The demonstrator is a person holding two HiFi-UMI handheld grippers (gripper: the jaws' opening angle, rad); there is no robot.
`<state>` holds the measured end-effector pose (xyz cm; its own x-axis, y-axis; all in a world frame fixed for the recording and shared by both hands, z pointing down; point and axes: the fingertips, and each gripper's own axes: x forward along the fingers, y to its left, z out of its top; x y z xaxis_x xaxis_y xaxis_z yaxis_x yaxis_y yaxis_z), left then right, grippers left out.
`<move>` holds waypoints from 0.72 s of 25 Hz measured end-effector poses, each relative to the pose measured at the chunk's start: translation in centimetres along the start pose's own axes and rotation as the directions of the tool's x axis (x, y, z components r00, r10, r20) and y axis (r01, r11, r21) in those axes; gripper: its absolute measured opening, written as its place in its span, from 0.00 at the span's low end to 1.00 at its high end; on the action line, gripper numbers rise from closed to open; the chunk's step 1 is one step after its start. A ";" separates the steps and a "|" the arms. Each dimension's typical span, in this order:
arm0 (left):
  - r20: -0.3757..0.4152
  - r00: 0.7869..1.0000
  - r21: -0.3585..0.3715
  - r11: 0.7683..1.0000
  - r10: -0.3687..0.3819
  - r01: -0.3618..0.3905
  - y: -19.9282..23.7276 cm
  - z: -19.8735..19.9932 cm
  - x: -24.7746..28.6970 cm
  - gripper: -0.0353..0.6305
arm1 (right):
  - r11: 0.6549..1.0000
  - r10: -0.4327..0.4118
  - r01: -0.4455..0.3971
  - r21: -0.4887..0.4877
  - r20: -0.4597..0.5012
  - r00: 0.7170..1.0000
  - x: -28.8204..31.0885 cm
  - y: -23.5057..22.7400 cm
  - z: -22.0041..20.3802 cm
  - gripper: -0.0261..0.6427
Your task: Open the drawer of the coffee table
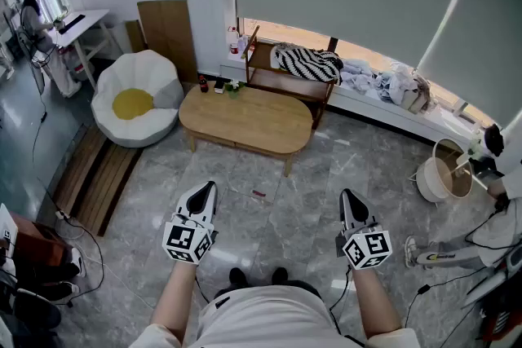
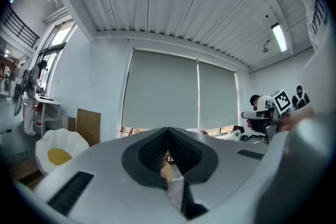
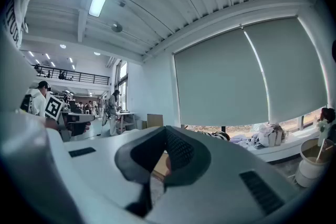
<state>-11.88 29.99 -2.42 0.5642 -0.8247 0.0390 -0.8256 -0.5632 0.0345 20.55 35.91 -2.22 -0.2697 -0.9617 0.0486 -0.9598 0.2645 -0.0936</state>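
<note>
The coffee table [image 1: 245, 120] is a low oval of light wood, well ahead of me on the grey marble floor; I cannot make out its drawer from here. My left gripper [image 1: 207, 190] and right gripper [image 1: 349, 196] are held level at waist height, side by side, well short of the table. Both are shut with nothing between the jaws. In the left gripper view the dark ribbed pads [image 2: 181, 149] meet, and a sliver of the table [image 2: 167, 169] shows below them. The right gripper view shows its pads [image 3: 181, 150] closed too, with the table [image 3: 159, 164] peeking through.
A white egg-shaped beanbag [image 1: 134, 98] sits left of the table. Behind the table stands a wooden rack [image 1: 285, 77] with a striped cloth. Small bottles [image 1: 204, 83] stand on the table's far-left corner. A pale bucket [image 1: 440, 175] lies at the right; cables [image 1: 73, 232] run along the left.
</note>
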 end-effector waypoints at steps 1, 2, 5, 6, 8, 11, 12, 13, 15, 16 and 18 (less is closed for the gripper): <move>-0.001 1.000 0.000 1.000 0.000 0.000 0.1 0.0 0.0 0.08 | 1.000 0.001 -0.001 0.000 0.000 1.000 0.1 0.1 0.0 0.06; -0.001 1.000 0.000 1.000 0.000 0.000 0.2 0.0 0.0 0.08 | 1.000 0.001 -0.001 0.001 0.001 1.000 0.1 0.2 0.1 0.06; 0.000 1.000 -0.001 1.000 0.000 0.000 0.3 0.0 -0.1 0.08 | 1.000 0.002 -0.002 0.001 0.002 1.000 0.2 0.3 0.2 0.06; 0.001 1.000 -0.001 1.000 0.000 0.000 0.2 0.0 -0.1 0.08 | 1.000 0.002 -0.002 0.000 0.002 1.000 0.2 0.3 0.2 0.06; 0.001 1.000 0.000 1.000 0.000 0.000 0.1 0.0 0.0 0.08 | 1.000 0.003 -0.003 -0.001 0.002 1.000 0.2 0.2 0.2 0.06; 0.001 1.000 0.001 1.000 0.000 0.000 -0.2 0.0 0.0 0.08 | 1.000 0.008 -0.008 0.006 0.006 1.000 0.0 0.0 0.2 0.06; 0.001 1.000 0.001 1.000 0.000 0.000 -0.3 -0.1 0.0 0.08 | 1.000 0.010 -0.010 0.011 0.009 1.000 0.0 -0.1 0.2 0.06; 0.000 1.000 0.002 1.000 -0.001 0.001 -0.4 -0.1 0.0 0.08 | 1.000 0.012 -0.012 0.017 0.012 1.000 -0.1 -0.1 0.2 0.06; -0.002 1.000 0.003 1.000 -0.002 0.002 -0.5 -0.2 0.1 0.08 | 0.999 0.015 -0.016 0.031 0.016 1.000 -0.1 -0.2 0.3 0.06; -0.003 1.000 0.002 1.000 -0.001 0.001 -0.5 -0.2 0.1 0.08 | 0.999 0.017 -0.018 0.034 0.016 1.000 -0.1 -0.3 0.3 0.07; -0.005 1.000 0.000 1.000 0.001 -0.001 -0.5 -0.3 0.3 0.08 | 0.999 0.023 -0.024 0.036 0.012 1.000 0.0 -0.4 0.2 0.06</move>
<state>-11.30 30.07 -2.18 0.5632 -0.8252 0.0437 -0.8263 -0.5621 0.0341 20.96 35.80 -2.38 -0.2911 -0.9561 0.0346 -0.9498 0.2844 -0.1303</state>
